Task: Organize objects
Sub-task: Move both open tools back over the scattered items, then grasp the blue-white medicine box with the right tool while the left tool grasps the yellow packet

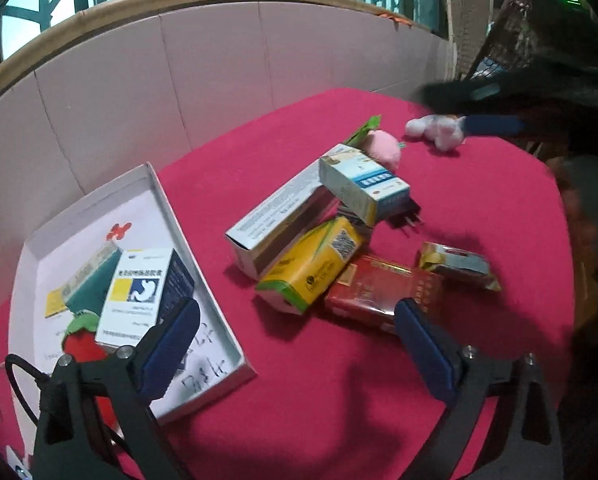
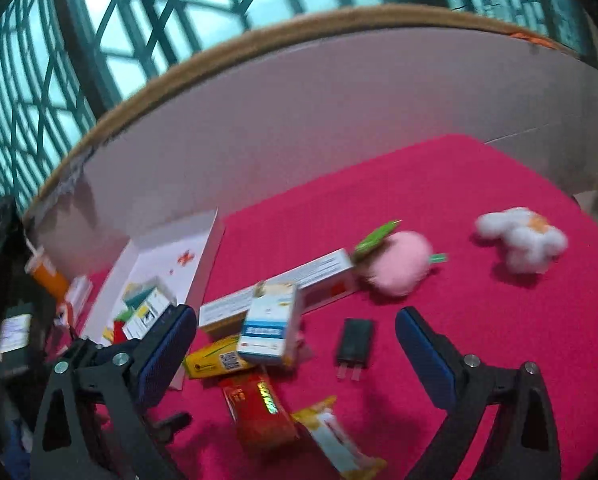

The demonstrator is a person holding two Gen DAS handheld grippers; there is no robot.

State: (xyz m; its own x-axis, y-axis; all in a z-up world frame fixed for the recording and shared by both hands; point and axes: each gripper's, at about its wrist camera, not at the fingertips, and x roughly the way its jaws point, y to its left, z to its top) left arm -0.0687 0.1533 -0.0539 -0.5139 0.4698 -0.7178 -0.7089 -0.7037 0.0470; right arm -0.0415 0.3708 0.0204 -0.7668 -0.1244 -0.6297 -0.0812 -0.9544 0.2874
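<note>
Mostly stiff cardboard boxes (image 1: 277, 222) on fuzzy red cloth (image 1: 479, 208).

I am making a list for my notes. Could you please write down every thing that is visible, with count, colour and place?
cloth: one, red, covers the table
tray: one, white, left side of cloth
boxes in tray: two, one white-blue-yellow, one green-yellow
strawberry toy: one, red with green top, in tray
long box: one, white-grey, mid pile
blue-white box: one, on top of long box
yellow box: one, in front of long box
red box: one, near side of pile
packet: one, yellow-silver, right of red box
charger: one, black, beside pile
pink toy: one, behind pile
white toy: one, far right
left gripper: black with blue pads, open
right gripper: same, open
</note>
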